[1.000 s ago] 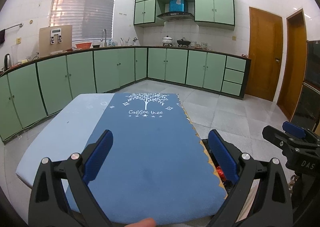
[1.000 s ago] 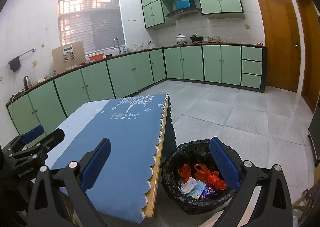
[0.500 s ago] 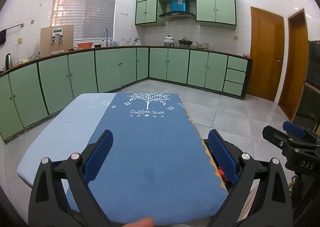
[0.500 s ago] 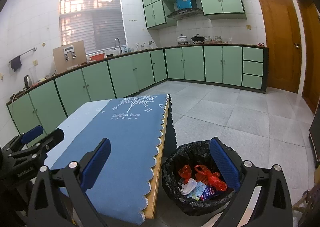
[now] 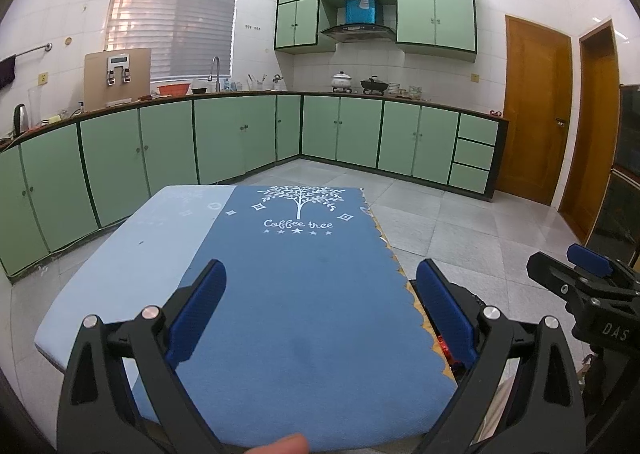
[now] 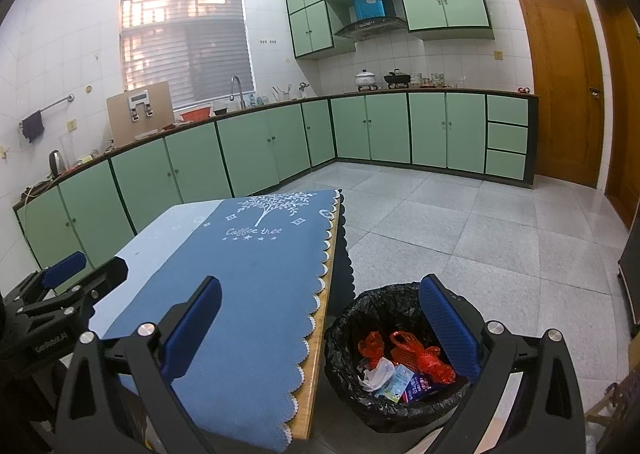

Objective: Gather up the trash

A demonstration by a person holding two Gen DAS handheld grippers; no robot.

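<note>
no visible shift since earlier frames | left claw (image 5: 320, 308) wide, empty, above worktop (image 5: 132, 254) | right claw (image 6: 320, 320) wide, empty, over worktop edge beside trash bin (image 6: 348, 338) | bin holding red bags (image 6: 420, 354)

Red bags (image 6: 424, 358), wrappers (image 6: 394, 376), inside black-lined bin (image 6: 344, 338)

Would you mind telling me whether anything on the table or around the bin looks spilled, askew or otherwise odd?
Nothing stands out. The blue cloth lies flat on the table, and the trash sits inside the black-lined bin, with none seen on the floor.
</note>
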